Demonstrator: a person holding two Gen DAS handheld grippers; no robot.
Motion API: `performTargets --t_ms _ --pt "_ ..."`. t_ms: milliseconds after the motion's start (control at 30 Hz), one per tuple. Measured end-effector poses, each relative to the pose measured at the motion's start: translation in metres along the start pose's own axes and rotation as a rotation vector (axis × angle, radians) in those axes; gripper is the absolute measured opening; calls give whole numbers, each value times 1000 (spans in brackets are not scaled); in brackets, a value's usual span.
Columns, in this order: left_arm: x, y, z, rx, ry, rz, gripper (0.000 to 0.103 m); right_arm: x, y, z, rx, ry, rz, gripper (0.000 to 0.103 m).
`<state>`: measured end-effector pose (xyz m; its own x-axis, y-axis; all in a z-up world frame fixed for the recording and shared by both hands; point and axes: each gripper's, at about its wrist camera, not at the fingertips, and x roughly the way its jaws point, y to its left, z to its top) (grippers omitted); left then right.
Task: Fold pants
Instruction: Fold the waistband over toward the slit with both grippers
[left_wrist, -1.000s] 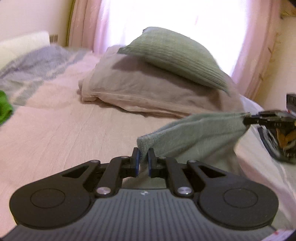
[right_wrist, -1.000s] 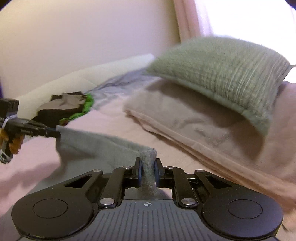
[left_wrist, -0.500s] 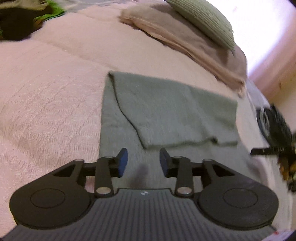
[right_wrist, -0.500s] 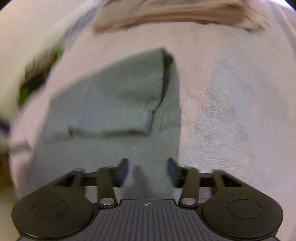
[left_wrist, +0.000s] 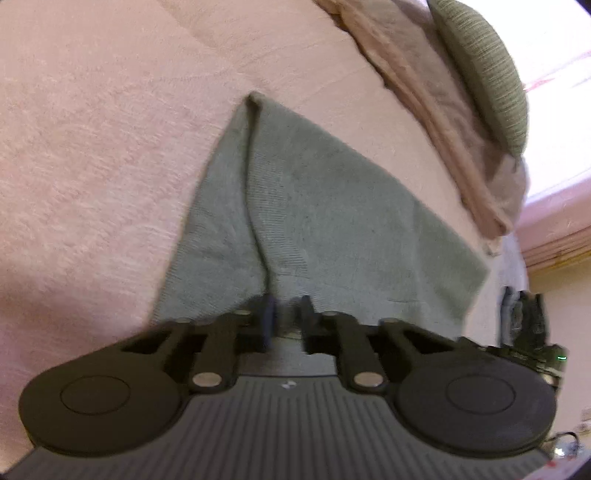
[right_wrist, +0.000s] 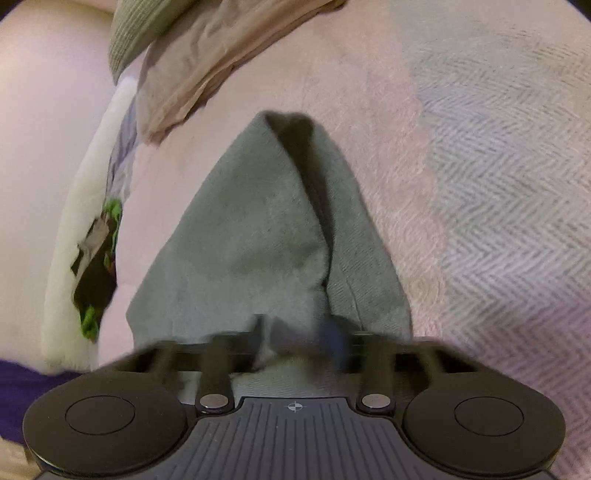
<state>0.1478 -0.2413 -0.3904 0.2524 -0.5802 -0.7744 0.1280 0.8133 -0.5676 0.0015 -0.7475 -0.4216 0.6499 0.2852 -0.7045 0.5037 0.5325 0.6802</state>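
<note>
Tools (left_wrist: 287, 314) (right_wrist: 301, 341) closing, pants (left_wrist: 325, 221) between jaws.

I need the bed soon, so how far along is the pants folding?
Partly done. The grey-green pants lie on the pink bedspread already doubled over, an upper layer resting on a lower one. In hand: the left gripper and right gripper sit at the near edge, jaws closing with cloth between them. Left: probably one more fold, then smoothing; the top layer looks skewed.
</note>
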Motion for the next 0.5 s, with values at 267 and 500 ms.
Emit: performTargets --t_ms 267,500 --pt "-40 -12 -20 191 -61 30 6 -41 26 -19 -123 -67 35 13" --pt "-37 -15 -36 236 -76 68 6 -33 26 -37 -125 -52 -20 13"
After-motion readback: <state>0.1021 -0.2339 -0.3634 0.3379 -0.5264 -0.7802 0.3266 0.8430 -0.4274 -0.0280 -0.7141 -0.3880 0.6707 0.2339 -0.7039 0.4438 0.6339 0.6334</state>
